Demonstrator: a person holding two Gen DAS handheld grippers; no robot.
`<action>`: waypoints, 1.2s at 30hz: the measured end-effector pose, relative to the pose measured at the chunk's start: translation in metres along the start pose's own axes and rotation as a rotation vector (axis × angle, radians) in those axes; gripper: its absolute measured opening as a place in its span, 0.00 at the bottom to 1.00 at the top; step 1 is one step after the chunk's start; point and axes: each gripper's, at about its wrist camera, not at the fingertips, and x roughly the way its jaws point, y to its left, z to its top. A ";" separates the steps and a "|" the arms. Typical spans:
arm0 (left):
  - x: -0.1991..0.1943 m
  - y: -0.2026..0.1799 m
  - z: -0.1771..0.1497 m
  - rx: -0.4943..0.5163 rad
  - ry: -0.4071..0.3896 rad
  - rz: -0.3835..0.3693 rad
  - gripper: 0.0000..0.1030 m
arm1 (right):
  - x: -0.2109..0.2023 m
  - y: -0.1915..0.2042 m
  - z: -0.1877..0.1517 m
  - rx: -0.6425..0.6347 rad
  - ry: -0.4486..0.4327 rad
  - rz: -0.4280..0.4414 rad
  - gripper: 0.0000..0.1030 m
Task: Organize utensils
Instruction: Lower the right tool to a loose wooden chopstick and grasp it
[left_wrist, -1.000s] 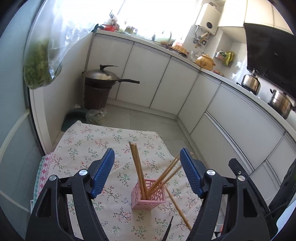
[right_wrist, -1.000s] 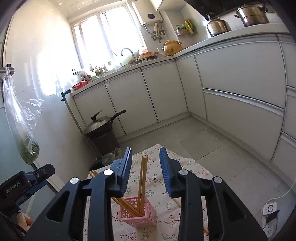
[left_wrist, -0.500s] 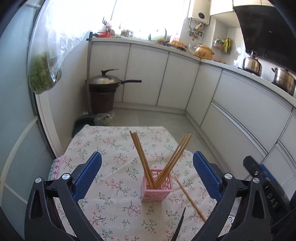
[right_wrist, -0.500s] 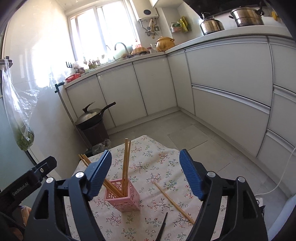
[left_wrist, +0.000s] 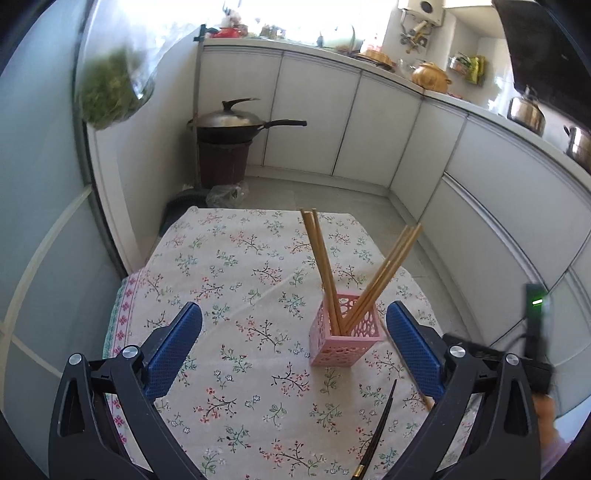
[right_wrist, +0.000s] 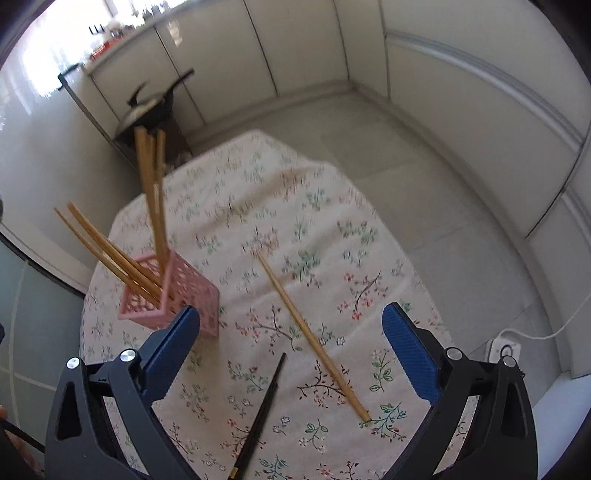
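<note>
A pink lattice holder (left_wrist: 345, 339) stands on the floral tablecloth (left_wrist: 229, 266) with several wooden chopsticks (left_wrist: 321, 266) leaning out of it; it also shows in the right wrist view (right_wrist: 173, 295). One loose wooden chopstick (right_wrist: 310, 336) and one black chopstick (right_wrist: 258, 410) lie on the cloth. The black one also shows in the left wrist view (left_wrist: 376, 432). My left gripper (left_wrist: 295, 347) is open and empty, just before the holder. My right gripper (right_wrist: 291, 347) is open and empty, above the loose wooden chopstick.
The small table stands in a kitchen with white cabinets (left_wrist: 369, 125) around it. A wok (left_wrist: 236, 122) sits on a brown stand beyond the table. A bag of greens (left_wrist: 110, 92) hangs at the left. A power strip (right_wrist: 506, 347) lies on the floor at the right.
My right gripper has opened wide after letting go of chopsticks in the holder, and tilted down toward the loose chopsticks. My left gripper stayed open and drew back a little.
</note>
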 end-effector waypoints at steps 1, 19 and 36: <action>0.000 0.003 0.001 -0.010 -0.001 -0.002 0.93 | 0.018 -0.005 0.006 0.011 0.055 0.018 0.93; 0.040 0.005 -0.004 -0.016 0.107 -0.044 0.93 | 0.133 0.045 0.038 -0.475 0.209 -0.003 0.49; 0.027 0.011 0.000 -0.069 0.095 -0.078 0.93 | -0.021 -0.022 0.003 -0.197 -0.101 0.039 0.06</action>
